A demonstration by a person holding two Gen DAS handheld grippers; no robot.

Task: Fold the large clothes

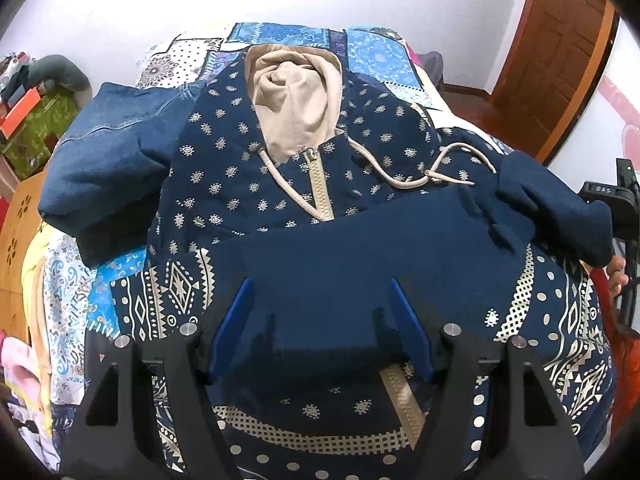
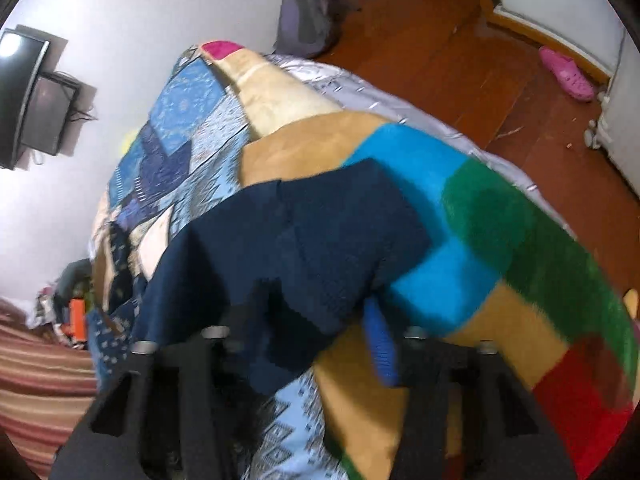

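Left gripper (image 1: 320,328): blue jaws wide, straddling folded navy sleeve, not pinching. Right gripper (image 2: 320,332): grip unclear, cloth over jaws. Navy patterned zip hoodie (image 1: 280,184) flat on patchwork bed quilt (image 1: 376,56). Advice: smooth sleeve square across chest.

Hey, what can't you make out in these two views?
Right wrist view: motion blur, and the navy sleeve covers one finger of the right gripper; its grip is unclear.
Left wrist view: the sleeve hides the middle of the zipper.
Left wrist view: the left gripper and bottom edge hide the hem of the hoodie.
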